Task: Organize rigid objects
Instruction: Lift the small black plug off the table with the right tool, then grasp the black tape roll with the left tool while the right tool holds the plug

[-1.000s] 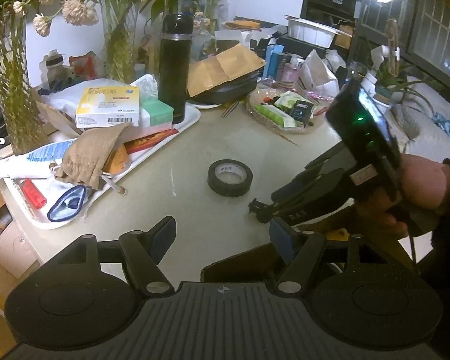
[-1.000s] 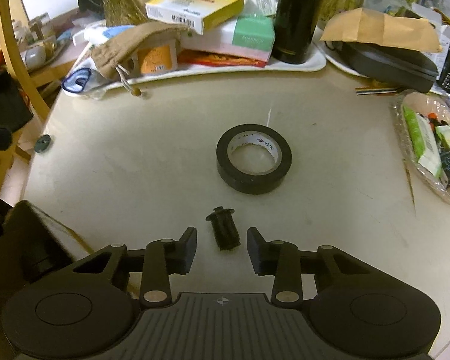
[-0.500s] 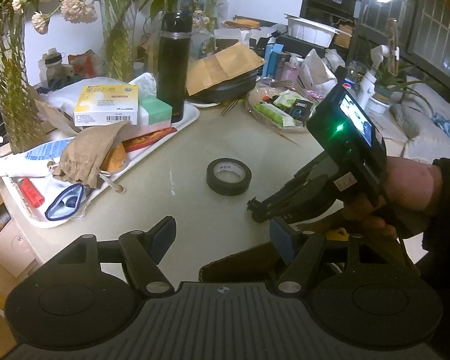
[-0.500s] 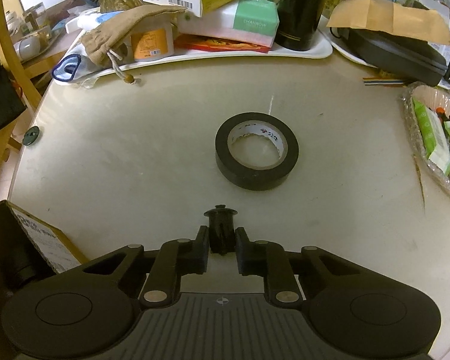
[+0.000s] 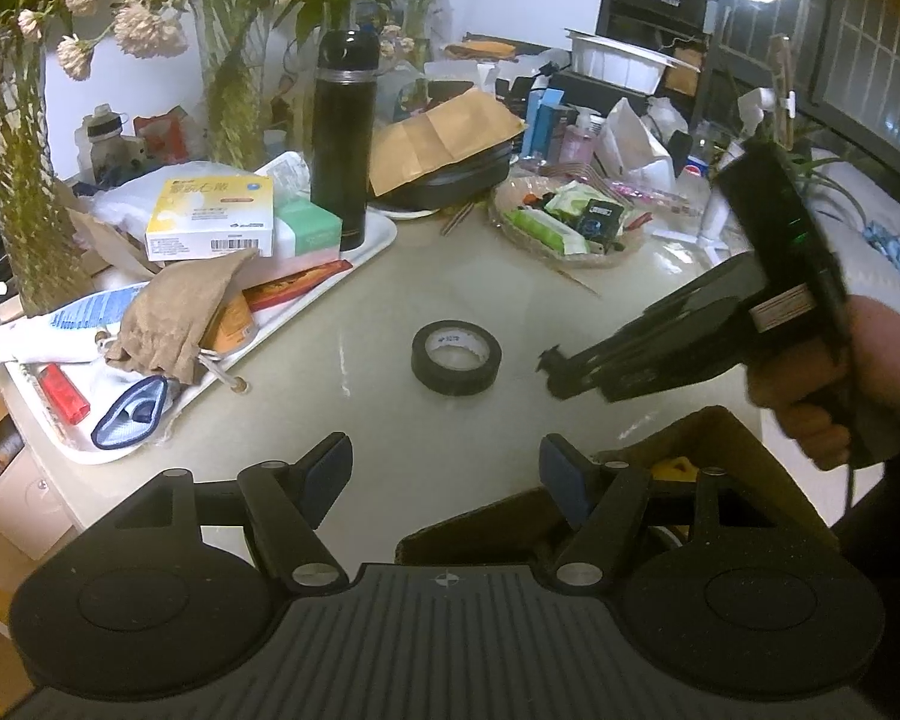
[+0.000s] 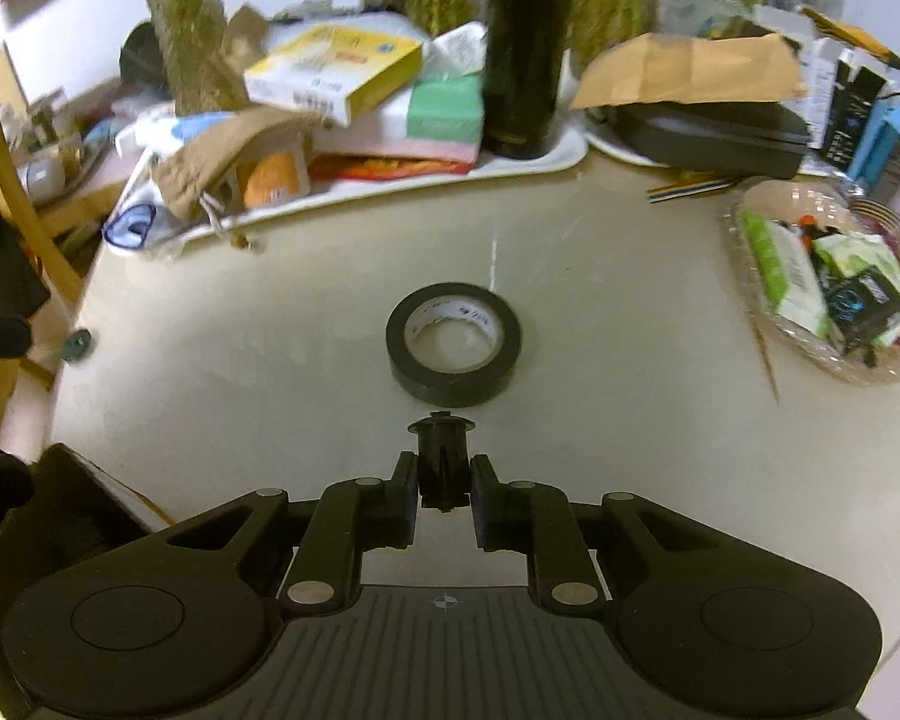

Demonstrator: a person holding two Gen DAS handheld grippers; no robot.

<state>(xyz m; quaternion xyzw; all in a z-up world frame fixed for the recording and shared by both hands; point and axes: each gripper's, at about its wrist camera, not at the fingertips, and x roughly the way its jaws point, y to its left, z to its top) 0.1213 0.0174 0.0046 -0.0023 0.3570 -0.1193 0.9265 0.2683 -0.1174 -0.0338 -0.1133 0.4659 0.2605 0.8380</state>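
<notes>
A small black plastic plug [image 6: 441, 450] with a flanged top is clamped between my right gripper's [image 6: 443, 471] pads and hangs above the beige table [image 6: 270, 360]. In the left wrist view the same right gripper [image 5: 561, 375] shows from the side, held by a hand [image 5: 834, 378], the plug [image 5: 551, 360] at its tip. A black tape roll [image 6: 453, 351] [image 5: 456, 356] lies flat on the table just beyond the plug. My left gripper [image 5: 444, 468] stands open over the near table edge with nothing between its fingers.
A white tray [image 5: 384, 234] at the left carries boxes, a tan pouch [image 5: 177, 315] and a tall black flask [image 5: 343, 138]. A wicker basket [image 5: 570, 222] of packets sits at the back right. A brown cardboard box [image 5: 708, 438] stands open by my left gripper.
My right gripper closed on the black plug, which stood loose on the table between its open fingers, and lifted it. The left gripper stayed put.
</notes>
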